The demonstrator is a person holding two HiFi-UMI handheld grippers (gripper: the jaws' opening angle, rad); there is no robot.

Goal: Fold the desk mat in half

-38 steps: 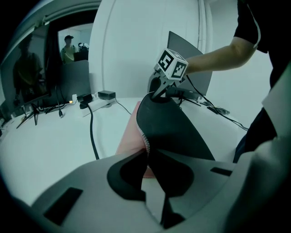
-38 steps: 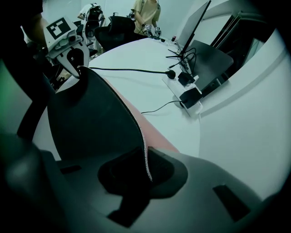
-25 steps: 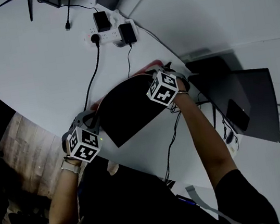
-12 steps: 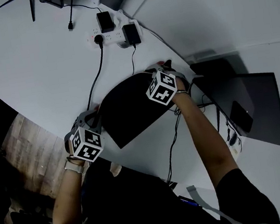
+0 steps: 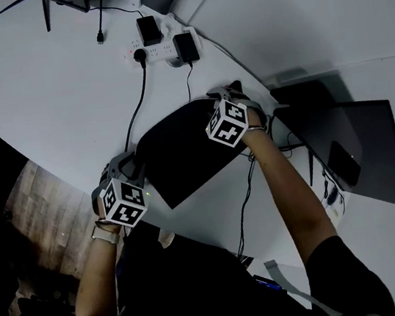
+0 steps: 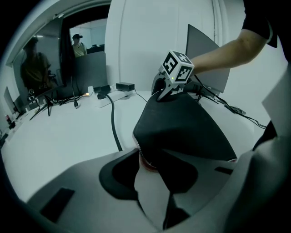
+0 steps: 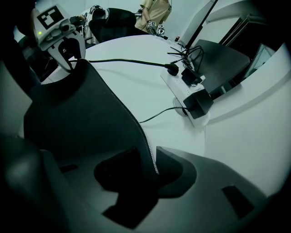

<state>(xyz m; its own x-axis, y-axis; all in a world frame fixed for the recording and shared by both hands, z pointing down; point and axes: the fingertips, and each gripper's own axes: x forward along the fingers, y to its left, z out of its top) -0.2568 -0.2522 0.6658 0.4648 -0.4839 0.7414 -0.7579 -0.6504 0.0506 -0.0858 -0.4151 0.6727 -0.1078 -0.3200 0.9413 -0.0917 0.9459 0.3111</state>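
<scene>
The black desk mat (image 5: 182,152) lies folded over on the white table (image 5: 60,86), stitched edges together. My left gripper (image 5: 136,162) is at its near-left corner. In the left gripper view the corner of the mat (image 6: 182,127), with a bit of pink underside, sits between the jaws of the left gripper (image 6: 152,170), which have just been opening and no longer press on it. My right gripper (image 5: 229,95) is at the far right corner. There the mat's edge (image 7: 82,118) runs between the opening jaws of the right gripper (image 7: 152,164), with a gap beside it.
A white power strip (image 5: 158,48) with black adapters lies beyond the mat, and a black cable (image 5: 134,111) runs from it towards the mat's left side. A dark laptop (image 5: 351,144) and thin cables sit at the right. The table's edge (image 5: 43,167) falls away left of my left gripper.
The pink strip of underside seen along the mat's far edge has all but gone as the top layer settled flat. Both grippers stay at their corners.
</scene>
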